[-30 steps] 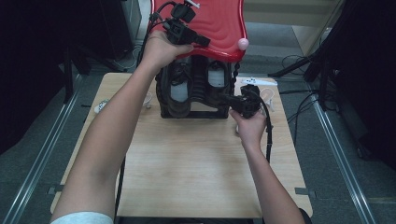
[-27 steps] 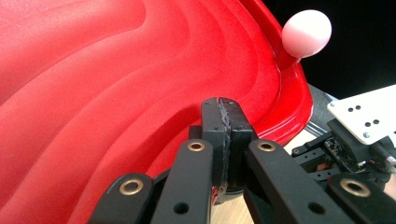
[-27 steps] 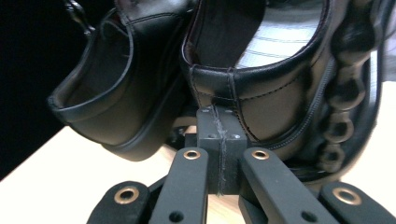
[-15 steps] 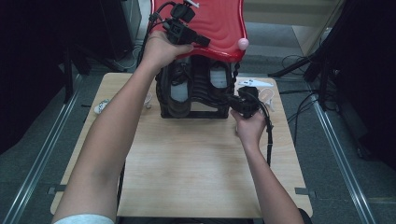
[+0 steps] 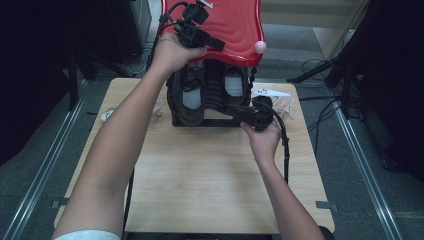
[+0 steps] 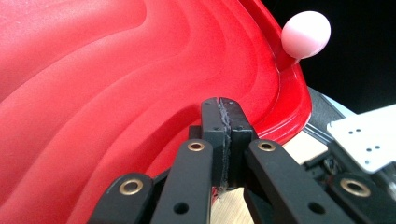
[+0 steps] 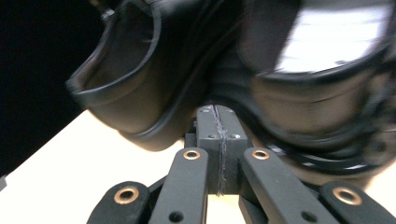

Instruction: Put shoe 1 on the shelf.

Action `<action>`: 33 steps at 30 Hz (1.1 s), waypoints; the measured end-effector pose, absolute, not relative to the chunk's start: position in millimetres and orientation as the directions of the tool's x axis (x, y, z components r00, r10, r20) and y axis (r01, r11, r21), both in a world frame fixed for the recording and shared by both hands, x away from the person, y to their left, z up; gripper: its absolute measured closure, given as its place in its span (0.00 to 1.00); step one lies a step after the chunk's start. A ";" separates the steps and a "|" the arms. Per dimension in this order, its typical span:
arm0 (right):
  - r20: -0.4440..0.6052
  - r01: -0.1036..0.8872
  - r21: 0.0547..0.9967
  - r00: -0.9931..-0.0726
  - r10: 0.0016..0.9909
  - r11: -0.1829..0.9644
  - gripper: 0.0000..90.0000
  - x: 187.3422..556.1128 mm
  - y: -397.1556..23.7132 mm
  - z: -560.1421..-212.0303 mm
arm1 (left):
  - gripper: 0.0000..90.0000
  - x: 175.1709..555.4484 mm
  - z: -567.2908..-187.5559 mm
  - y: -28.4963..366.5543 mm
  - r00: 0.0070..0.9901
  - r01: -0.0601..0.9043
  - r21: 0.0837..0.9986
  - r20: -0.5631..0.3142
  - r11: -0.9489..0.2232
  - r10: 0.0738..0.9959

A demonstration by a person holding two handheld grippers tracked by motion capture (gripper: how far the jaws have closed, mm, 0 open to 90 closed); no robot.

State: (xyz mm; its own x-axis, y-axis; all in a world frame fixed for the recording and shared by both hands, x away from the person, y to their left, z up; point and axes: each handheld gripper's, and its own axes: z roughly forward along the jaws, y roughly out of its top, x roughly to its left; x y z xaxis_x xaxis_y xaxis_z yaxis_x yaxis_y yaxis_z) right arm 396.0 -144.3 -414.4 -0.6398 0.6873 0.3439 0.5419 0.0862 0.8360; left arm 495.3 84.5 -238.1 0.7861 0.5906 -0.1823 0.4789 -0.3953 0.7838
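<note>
Right now, on the wooden surface (image 5: 200, 185) I see a black rack (image 5: 210, 100) standing at the far middle, with dark shoes (image 5: 192, 97) tucked in it and a red wavy lid (image 5: 235, 25) raised above. My left claw (image 5: 212, 42) is up at that lid, clenched with its jaws pressed flat together; in the left gripper view its tip (image 6: 225, 116) sits right against the red ribbed face, close below the lid's rim and the pink knob (image 6: 306, 35). I can't quite tell whether it is touching the plastic or pinching anything. My right claw (image 5: 239, 109) lies low at the rack's front right corner, also clenched and empty, its tip (image 7: 217, 122) just under the curled edge of a black shoe (image 7: 140, 84), which is somewhat blurred.
</note>
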 end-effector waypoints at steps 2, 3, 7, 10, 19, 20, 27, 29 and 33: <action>0.341 0.542 0.834 -0.650 0.680 0.100 1.00 393.1 -137.4 -416.3 | 1.00 494.9 -238.2 84.7 0.788 0.473 0.785 -0.174 -0.400 0.590; 0.341 0.543 0.833 -0.656 0.674 0.107 1.00 391.6 -134.1 -416.9 | 1.00 494.6 -238.3 84.5 0.788 0.472 0.787 -0.173 -0.398 0.591; 0.326 0.540 0.829 -0.676 0.662 0.143 1.00 384.7 -121.9 -418.2 | 1.00 494.4 -238.2 84.6 0.790 0.467 0.787 -0.168 -0.402 0.590; 0.325 0.539 0.826 -0.695 0.641 0.166 1.00 378.3 -108.8 -419.2 | 1.00 494.8 -238.2 84.4 0.788 0.471 0.787 -0.172 -0.399 0.591; 0.334 0.537 0.819 -0.732 0.593 0.201 1.00 370.3 -80.8 -422.6 | 1.00 495.5 -238.4 84.5 0.788 0.473 0.787 -0.177 -0.396 0.590; 0.339 0.541 0.816 -0.733 0.590 0.203 1.00 369.7 -76.8 -423.4 | 1.00 495.7 -238.3 84.5 0.788 0.475 0.786 -0.179 -0.396 0.590; 0.334 0.539 0.809 -0.750 0.571 0.234 1.00 370.6 -49.9 -427.3 | 1.00 495.5 -238.4 84.9 0.787 0.477 0.785 -0.181 -0.394 0.590; 0.331 0.541 0.808 -0.745 0.580 0.235 1.00 374.1 -46.7 -426.6 | 1.00 495.2 -238.5 85.0 0.786 0.477 0.786 -0.182 -0.392 0.591; 0.327 0.539 0.804 -0.754 0.570 0.251 1.00 377.2 -46.1 -424.6 | 1.00 495.4 -238.5 85.4 0.786 0.478 0.785 -0.183 -0.393 0.590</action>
